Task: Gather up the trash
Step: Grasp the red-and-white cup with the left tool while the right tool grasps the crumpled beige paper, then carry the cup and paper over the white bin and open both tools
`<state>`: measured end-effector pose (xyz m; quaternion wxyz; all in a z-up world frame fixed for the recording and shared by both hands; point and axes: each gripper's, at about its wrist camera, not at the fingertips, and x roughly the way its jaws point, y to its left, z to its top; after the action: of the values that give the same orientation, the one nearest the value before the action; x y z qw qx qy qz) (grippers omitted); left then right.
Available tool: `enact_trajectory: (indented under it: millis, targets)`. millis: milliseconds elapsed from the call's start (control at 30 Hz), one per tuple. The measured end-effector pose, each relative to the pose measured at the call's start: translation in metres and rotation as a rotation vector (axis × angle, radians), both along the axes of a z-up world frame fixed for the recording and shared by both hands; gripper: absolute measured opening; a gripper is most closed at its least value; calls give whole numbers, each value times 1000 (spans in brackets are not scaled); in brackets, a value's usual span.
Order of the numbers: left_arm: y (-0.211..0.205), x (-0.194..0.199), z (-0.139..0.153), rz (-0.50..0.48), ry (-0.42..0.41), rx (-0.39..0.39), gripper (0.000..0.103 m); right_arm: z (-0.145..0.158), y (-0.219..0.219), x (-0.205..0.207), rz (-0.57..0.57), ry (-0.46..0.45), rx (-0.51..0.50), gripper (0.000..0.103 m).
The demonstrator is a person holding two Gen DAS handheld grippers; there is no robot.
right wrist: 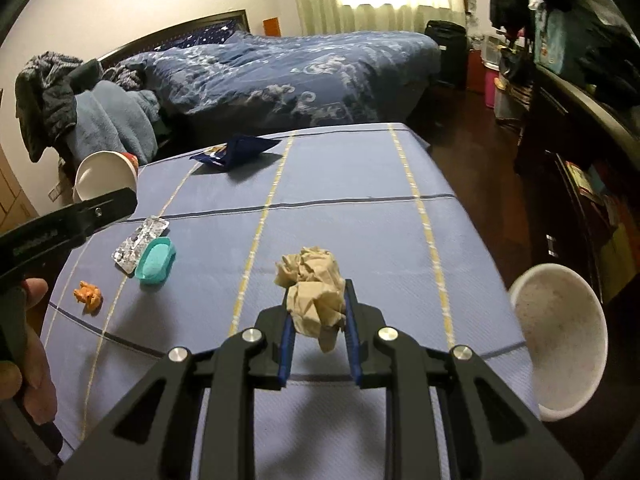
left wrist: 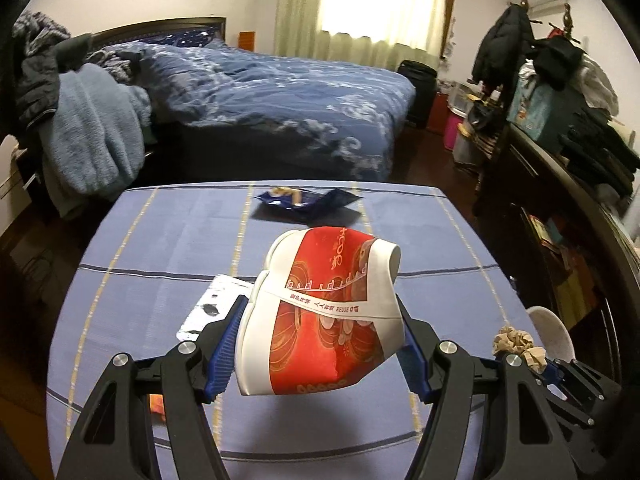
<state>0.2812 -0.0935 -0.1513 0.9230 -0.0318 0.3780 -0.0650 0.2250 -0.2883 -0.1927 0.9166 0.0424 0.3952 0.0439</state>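
Left gripper [left wrist: 320, 344]: fingers [left wrist: 226, 344] about half open, clamped on the sides of a red-and-white paper cup [left wrist: 320, 320]. Cup is squashed and lies sideways between the pads, rim end pointing away from the fingers and to the right, lifted clear of the table [left wrist: 140, 240].

Right gripper [right wrist: 318, 320]: fingers [right wrist: 287, 332] nearly closed, pinching a crumpled tan paper wad [right wrist: 314, 288]. Most of the wad bulges out past the fingertips, a bit hangs below them. Held above the table, not touching it.

Left of the right fingers, on the table: teal oval lid [right wrist: 156, 260] touching a silver blister pack [right wrist: 138, 244], then a small orange scrap [right wrist: 89, 293] further left and nearer. Far ahead of both grippers, near the table's far edge: an opened dark blue wrapper [right wrist: 234, 152], something pale lying on it in the left wrist view.

Just right of the right fingers, off the table edge: a white cup [right wrist: 560, 340] with its mouth facing the camera, speckled inside. What supports it: cannot tell.

A hand [right wrist: 24, 344] on the left gripper's handle shows at the left edge of the right wrist view.

Bed [left wrist: 280, 92] with blue bedding beyond the table.
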Motion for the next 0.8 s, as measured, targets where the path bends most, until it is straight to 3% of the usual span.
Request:
enact_trajectory:
  millis: [800]
  targets:
    - [-120, -13, -3, -210, -1, 45, 68, -2, -104, -64, -153, -55, 106, 23]
